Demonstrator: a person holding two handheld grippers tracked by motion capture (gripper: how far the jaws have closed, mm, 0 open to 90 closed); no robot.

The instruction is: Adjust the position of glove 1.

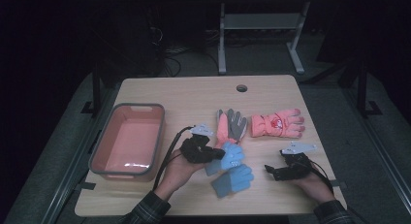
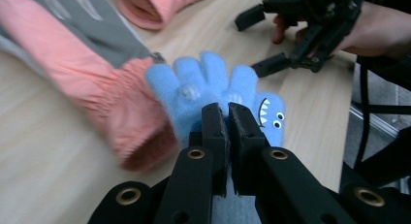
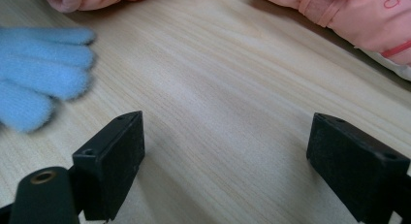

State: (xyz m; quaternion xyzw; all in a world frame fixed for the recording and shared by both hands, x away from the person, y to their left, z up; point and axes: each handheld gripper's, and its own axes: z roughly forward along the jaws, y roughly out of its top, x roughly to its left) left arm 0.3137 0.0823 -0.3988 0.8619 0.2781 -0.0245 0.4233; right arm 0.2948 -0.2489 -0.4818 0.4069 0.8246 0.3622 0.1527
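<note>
The left tongs [image 2: 227,112] are pinched tight on a blue knit glove [image 2: 213,95], gripping it near the cuff, its fingers spreading away from the jaws. On the glove's side sits a small cartoon face with jagged white teeth and two round eyes; no writing or brand can be read on it. Seen from the high view, this held glove [image 1: 231,155] sits at the near middle of the wooden surface [image 1: 194,95], just beside its mate, a second blue glove [image 1: 233,179] lying flat slightly nearer the person.

Just beyond the held glove lies an orange-and-grey glove [image 1: 229,125], its pink cuff close against the blue one in the left gripper view. To its right rests a pink padded glove [image 1: 277,122] with a small round picture on the back; the right gripper view catches a little heart on it.

The right tongs [image 1: 274,171] stand wide, holding nothing, low over bare wood at the near right. A pink plastic basin [image 1: 127,139] with a grey rim sits at the left.
</note>
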